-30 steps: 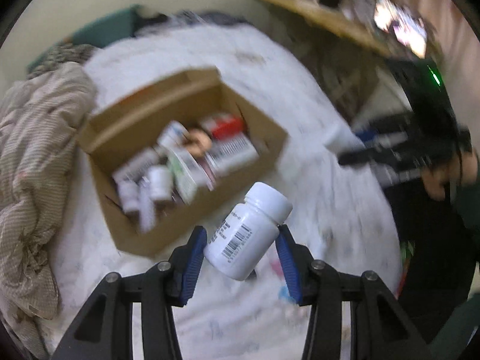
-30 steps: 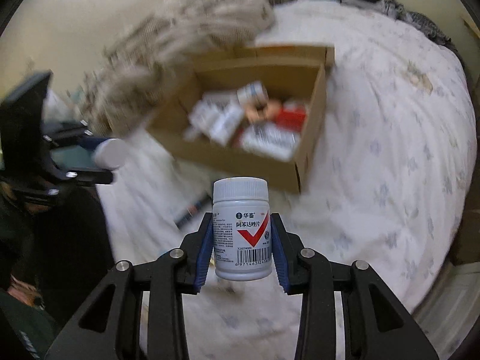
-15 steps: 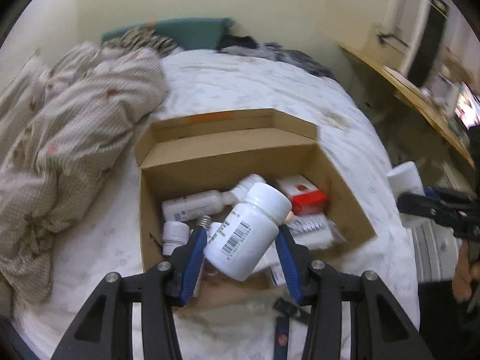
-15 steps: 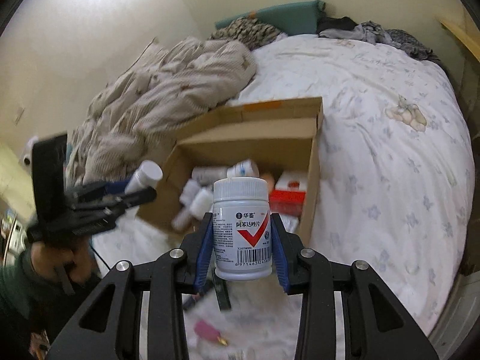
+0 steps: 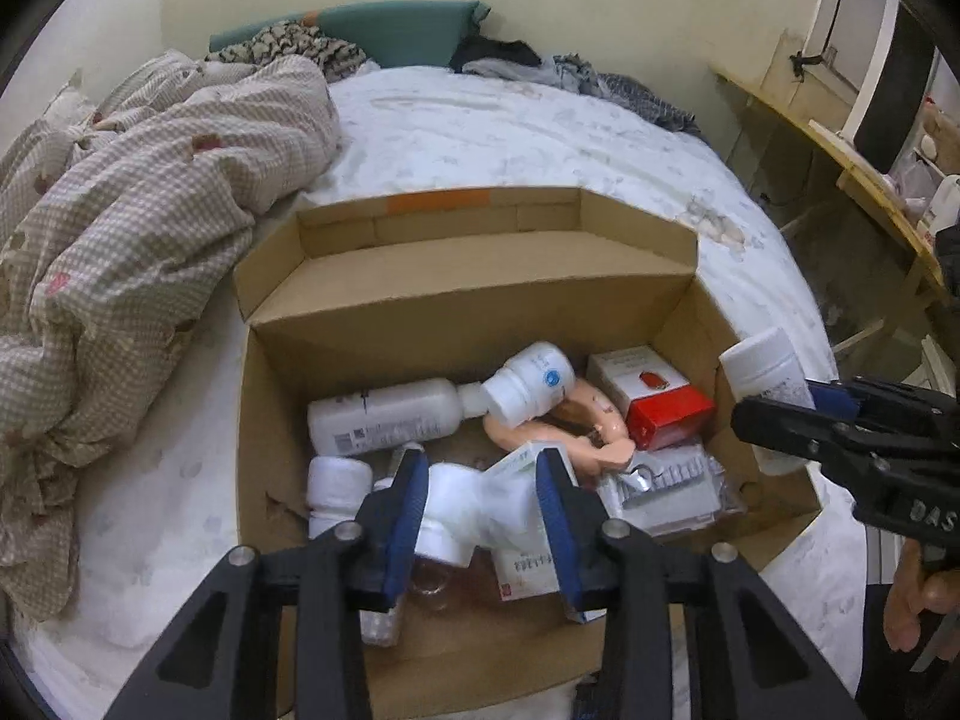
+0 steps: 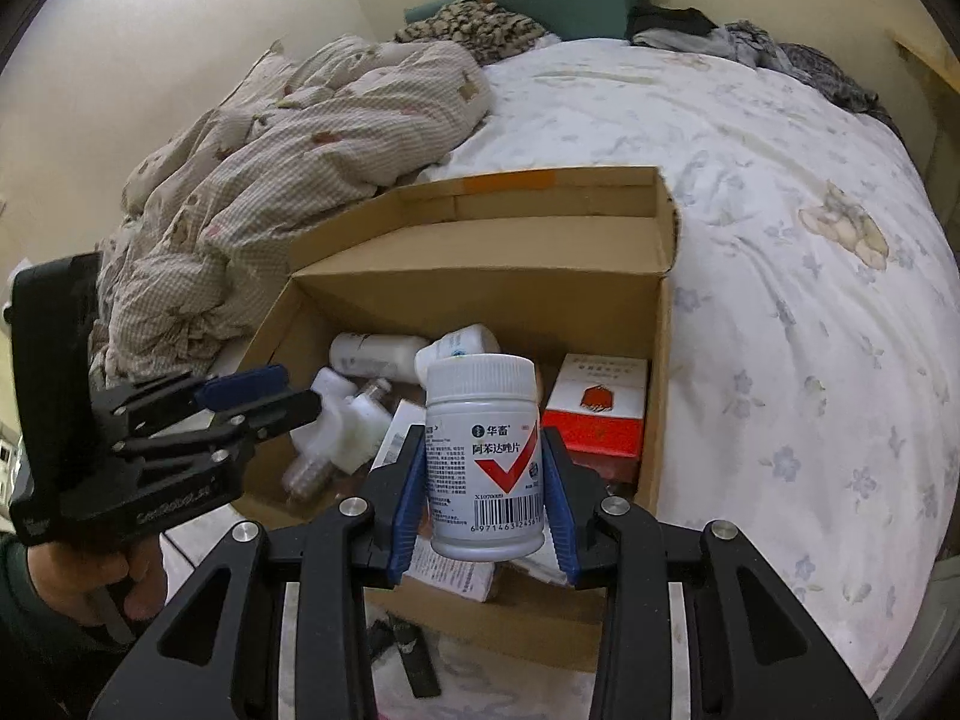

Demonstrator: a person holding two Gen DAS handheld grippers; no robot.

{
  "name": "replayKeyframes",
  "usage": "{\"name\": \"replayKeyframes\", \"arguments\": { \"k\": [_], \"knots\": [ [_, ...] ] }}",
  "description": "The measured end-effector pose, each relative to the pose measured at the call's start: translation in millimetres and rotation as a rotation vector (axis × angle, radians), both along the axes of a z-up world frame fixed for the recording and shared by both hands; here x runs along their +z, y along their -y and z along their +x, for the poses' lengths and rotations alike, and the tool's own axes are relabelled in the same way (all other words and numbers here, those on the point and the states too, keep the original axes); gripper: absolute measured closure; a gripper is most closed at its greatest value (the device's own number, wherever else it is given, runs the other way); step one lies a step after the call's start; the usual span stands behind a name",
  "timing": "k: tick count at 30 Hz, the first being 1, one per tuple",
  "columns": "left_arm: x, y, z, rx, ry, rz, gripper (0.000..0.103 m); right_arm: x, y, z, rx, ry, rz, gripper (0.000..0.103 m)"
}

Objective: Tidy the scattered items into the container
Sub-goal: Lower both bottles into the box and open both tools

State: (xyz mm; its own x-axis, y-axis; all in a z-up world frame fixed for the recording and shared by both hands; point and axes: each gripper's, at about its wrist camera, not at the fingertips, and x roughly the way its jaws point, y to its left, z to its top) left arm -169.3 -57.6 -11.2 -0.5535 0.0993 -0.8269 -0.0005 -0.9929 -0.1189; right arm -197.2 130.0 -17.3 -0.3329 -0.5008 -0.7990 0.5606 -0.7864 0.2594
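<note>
Rumpled bedding surrounds the cardboard box [image 6: 480, 276] on the bed [image 6: 780, 192]; inside it lie smooth plastic bottles and a stiff red carton [image 6: 594, 408]. Above the box's near wall, the right tool [image 6: 483, 501] clamps an upright white pill bottle [image 6: 483, 456] by its label: light, rigid, slippery. Over the box's near-left corner, the left tool [image 5: 483, 516] stands spread, a blurred white bottle [image 5: 462, 510] between its pads.
</note>
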Motion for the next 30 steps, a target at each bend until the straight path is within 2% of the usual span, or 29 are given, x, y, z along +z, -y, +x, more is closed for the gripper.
{"name": "replayKeyframes", "arguments": {
  "k": [3, 4, 5, 6, 9, 16, 19, 21, 24, 30],
  "knots": [
    [4.3, 4.7, 2.2, 0.021, -0.011, 0.017, 0.064, 2.6, -7.4, -4.6, -0.029, 0.018, -0.041, 0.059],
    [5.5, 6.9, 2.4, 0.028, -0.012, 0.029, 0.056, 4.4, -7.5, -3.7, -0.027, 0.015, -0.047, 0.045],
    [6.7, 9.2, 2.6, 0.036, -0.014, 0.040, 0.050, 6.1, -7.6, -2.9, -0.024, 0.011, -0.053, 0.036],
    [7.8, 11.4, 2.8, 0.043, -0.016, 0.052, 0.046, 7.8, -7.7, -2.0, -0.022, 0.008, -0.059, 0.036],
    [10.6, 14.9, 4.3, 0.049, -0.021, 0.077, 0.046, 13.0, -8.1, 0.5, -0.016, -0.003, -0.076, 0.036],
    [5.9, 11.5, 10.7, 0.040, 0.005, 0.062, 0.046, 13.9, -5.2, 8.1, 0.012, -0.008, -0.064, 0.036],
    [8.2, 12.6, 18.3, 0.049, 0.009, 0.089, 0.046, 16.6, -7.6, 11.9, 0.022, -0.012, -0.067, 0.036],
    [13.3, 12.5, 26.6, 0.051, 0.004, 0.115, 0.046, 21.5, -11.7, 17.4, 0.033, -0.025, -0.073, 0.036],
    [24.9, 6.8, 42.0, 0.034, -0.016, 0.101, 0.046, 28.9, -19.9, 27.2, 0.049, -0.051, -0.074, 0.036],
    [25.6, -9.0, 77.5, -0.016, 0.016, 0.088, 0.046, 34.0, -45.5, 42.2, 0.046, -0.061, -0.080, 0.036]
  ]
}}
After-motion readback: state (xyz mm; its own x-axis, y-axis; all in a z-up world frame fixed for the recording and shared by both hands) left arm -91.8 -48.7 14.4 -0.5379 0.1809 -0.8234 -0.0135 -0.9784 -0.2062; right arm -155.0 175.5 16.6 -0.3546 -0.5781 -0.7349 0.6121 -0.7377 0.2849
